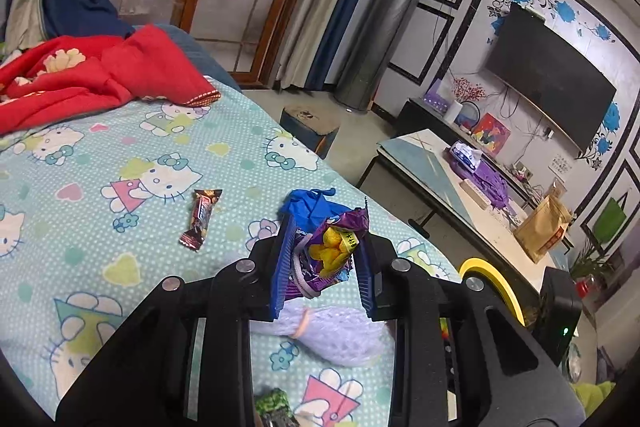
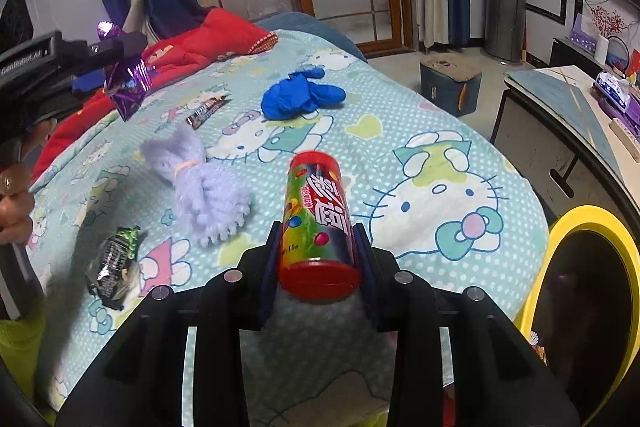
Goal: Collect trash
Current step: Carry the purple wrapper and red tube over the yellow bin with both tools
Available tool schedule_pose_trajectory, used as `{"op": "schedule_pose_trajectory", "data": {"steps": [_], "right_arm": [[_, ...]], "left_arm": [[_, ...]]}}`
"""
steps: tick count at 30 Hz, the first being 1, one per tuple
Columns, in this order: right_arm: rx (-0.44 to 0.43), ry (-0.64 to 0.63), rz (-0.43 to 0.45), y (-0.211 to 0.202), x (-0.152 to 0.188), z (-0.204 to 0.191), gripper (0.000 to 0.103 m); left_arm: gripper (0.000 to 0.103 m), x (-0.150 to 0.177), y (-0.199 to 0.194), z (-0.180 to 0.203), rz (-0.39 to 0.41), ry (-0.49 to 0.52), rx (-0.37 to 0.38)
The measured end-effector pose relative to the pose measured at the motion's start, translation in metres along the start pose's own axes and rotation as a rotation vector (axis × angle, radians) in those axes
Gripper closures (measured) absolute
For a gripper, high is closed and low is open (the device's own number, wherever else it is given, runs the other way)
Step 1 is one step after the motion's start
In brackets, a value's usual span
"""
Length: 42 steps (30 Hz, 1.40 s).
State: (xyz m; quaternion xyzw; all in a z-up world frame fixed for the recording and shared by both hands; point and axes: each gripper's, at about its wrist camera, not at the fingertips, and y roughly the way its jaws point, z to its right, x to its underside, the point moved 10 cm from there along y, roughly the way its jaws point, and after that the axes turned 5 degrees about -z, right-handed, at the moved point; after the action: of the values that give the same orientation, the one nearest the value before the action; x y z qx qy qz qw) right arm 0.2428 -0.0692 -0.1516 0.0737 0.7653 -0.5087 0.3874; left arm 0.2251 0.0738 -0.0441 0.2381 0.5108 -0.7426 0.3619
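My left hand-held gripper (image 1: 323,259) is clamped on a purple snack wrapper (image 1: 334,247), jaws drawn in close on both sides of the crumpled foil, and I have it lifted clear of the bed (image 1: 120,155) so it hangs free. Over on the other side, my right hand-held gripper (image 2: 316,259) pinches a red-capped candy tube (image 2: 318,223) across its body, near the cap end, jaws partway closed to the tube's width. Gripping it across the round side keeps it from rolling out, I'd say.

The yellow-rimmed bin (image 2: 588,227) sits just off the bed's edge to my right, mouth tilted my way, so both pieces look ready to go in there.

Left on the sheet: a small dark candy bar wrapper (image 1: 200,219), a crumpled black-and-green wrapper (image 2: 116,267) near my side, and a blue glove (image 2: 300,95) farther up. The lavender fuzzy bundle (image 2: 200,183) tied with a band lies between them; whether that counts as trash I can't tell.

Two items in hand, at least two wrappers to go. The foil is flimsy, so I'd watch for it slipping.
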Motion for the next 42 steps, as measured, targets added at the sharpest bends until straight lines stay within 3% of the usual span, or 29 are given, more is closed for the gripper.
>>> {"op": "schedule_pose_trajectory", "data": {"steps": [20, 35, 42], "right_arm": [[-0.01, 0.009, 0.094, -0.053, -0.017, 0.013, 0.071], [0.06, 0.084, 0.149, -0.093, -0.01, 0.068, 0.071], [0.12, 0.137, 0.163, -0.113, 0.005, 0.1, 0.071]], "left_arm": [[0.082, 0.023, -0.002, 0.061, -0.019, 0.09, 0.082], [0.082, 0.035, 0.002, 0.114, -0.025, 0.174, 0.146], [0.082, 0.046, 0.013, 0.158, -0.053, 0.25, 0.209]]}}
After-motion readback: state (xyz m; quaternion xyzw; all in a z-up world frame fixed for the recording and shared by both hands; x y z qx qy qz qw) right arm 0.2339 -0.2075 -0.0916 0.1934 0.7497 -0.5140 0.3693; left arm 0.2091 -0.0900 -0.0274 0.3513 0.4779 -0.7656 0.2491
